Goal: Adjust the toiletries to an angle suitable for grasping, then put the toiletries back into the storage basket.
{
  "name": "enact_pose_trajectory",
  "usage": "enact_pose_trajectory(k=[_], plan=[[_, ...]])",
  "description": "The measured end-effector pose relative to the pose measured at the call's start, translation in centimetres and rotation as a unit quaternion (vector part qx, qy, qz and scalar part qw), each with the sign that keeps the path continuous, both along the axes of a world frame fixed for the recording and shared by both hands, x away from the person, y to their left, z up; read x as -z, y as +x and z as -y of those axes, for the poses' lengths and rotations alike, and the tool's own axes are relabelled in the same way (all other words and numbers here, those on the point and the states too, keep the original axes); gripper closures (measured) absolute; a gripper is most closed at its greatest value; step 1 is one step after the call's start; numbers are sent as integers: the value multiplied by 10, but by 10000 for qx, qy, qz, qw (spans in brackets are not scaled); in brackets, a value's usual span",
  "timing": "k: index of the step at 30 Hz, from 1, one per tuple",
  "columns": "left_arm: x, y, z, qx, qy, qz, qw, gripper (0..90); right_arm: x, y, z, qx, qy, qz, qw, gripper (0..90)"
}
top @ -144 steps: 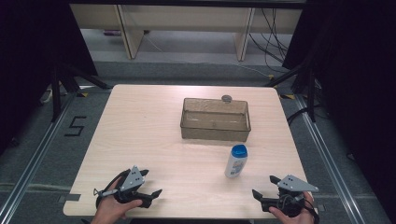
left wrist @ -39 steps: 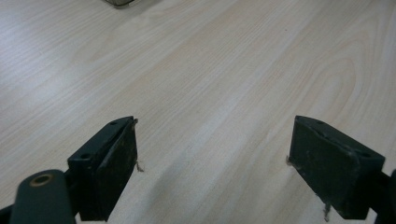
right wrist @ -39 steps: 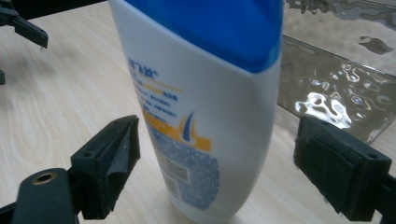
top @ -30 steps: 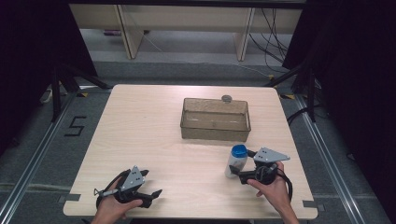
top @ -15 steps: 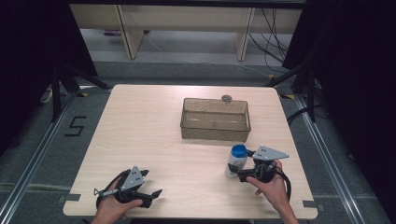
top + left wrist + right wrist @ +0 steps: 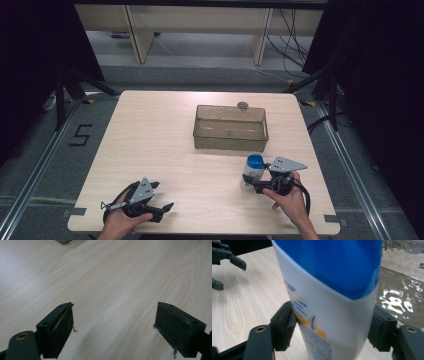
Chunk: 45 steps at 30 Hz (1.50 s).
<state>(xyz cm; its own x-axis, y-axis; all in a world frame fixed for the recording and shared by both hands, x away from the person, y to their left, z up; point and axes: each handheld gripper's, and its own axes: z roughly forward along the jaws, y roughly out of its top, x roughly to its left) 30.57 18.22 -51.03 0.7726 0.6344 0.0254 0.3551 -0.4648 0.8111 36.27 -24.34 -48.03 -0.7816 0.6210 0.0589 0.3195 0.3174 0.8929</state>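
Right gripper (image 6: pixel 256 185): jaws pressed on both sides of upright white bottle (image 6: pixel 251 172), blue cap above. Left gripper (image 6: pixel 161 209): jaws wide apart, empty, over bare bench (image 6: pixel 150 140).

The clear, smoky plastic rectangular bin (image 6: pixel 230 128) stands right of centre toward the far side of the pale wood-grain table (image 6: pixel 150 135), and the broad stretch of tabletop left of the bin and nearer the person lies bare and open to a passing gripper. Just in front of the bin's near right corner, the upright white bottle with a blue cap (image 6: pixel 252 171) narrows the passage there, with the right gripper (image 6: pixel 260 186) set about it. A small round grey object (image 6: pixel 243 105) sits just behind the bin's far wall.
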Motion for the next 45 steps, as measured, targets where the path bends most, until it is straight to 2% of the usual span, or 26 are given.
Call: enact_pose_trajectory(k=[3,7,9,12,14,18,20,22,23,24,25,27,28,29,30,34,35,36,37,38,39,40,41,45], plan=[[-1,0,-1,-13,88,-14,10000,150,0,-1,0,-34,-32,27,10000,409],[0,0,0,1,21,-50,10000,150,-1,-1,-1,-81,-45,100,9999,439],[-1,2,-2,58,163,-17,9998,150,-1,-1,0,-92,-33,102,9999,447],[-2,1,-2,41,211,-10,9998,150,-1,-2,-2,-83,-116,145,9998,454],[-2,1,-2,39,189,-6,9998,150,-2,-2,-2,-109,-120,185,9997,455],[-2,1,-2,31,187,-2,9998,150,-2,-4,-4,12,-116,160,9998,460],[-1,2,-1,20,158,28,9999,150,-2,-4,-4,-57,-95,101,9999,461],[-2,2,-2,70,166,-29,9998,150,-2,-4,-4,-67,-93,93,9999,462],[-2,2,-1,71,138,-44,9999,150,-3,-4,-3,-38,-114,88,9999,463],[-1,2,-1,22,163,23,9999,150,-3,-4,-3,-38,-114,88,9999,463],[-2,1,-1,45,195,-22,9998,150,-3,-3,-2,21,-116,185,9998,465],[-2,2,-1,49,200,-17,9998,150,-3,-4,-2,15,-5,18,10000,467],[-2,2,-1,48,190,-20,9998,150,-3,-4,-2,15,-5,18,10000,467],[-1,1,0,9,71,-34,10000,150,-3,-5,-2,91,12,-47,9999,467],[-1,1,1,-6,7,-44,10000,150,-4,-5,-1,148,-1,19,9999,468],[-2,1,-1,65,147,-37,9999,150,-5,-4,0,208,52,106,9997,470],[-2,1,-1,79,107,-36,9999,150,-5,-5,-1,234,135,121,9996,471],[-2,1,-1,73,101,-39,9999,150,-6,-5,0,216,114,84,9997,471],[-1,1,0,34,-10,-73,10000,150,-7,-5,0,240,103,121,9996,472],[-1,1,0,34,-10,-73,10000,150,-8,-5,1,255,54,132,9996,472],[-2,2,-2,74,169,-40,9998,150,-8,-6,0,332,121,87,9993,473],[-2,2,-2,74,169,-40,9998,150,-8,-6,1,342,124,50,9993,473],[-2,1,-1,72,100,-40,9999,150,-8,-5,1,359,163,127,9991,473],[-2,1,-1,54,116,-22,9999,150,-10,-5,3,381,115,103,9992,475]])
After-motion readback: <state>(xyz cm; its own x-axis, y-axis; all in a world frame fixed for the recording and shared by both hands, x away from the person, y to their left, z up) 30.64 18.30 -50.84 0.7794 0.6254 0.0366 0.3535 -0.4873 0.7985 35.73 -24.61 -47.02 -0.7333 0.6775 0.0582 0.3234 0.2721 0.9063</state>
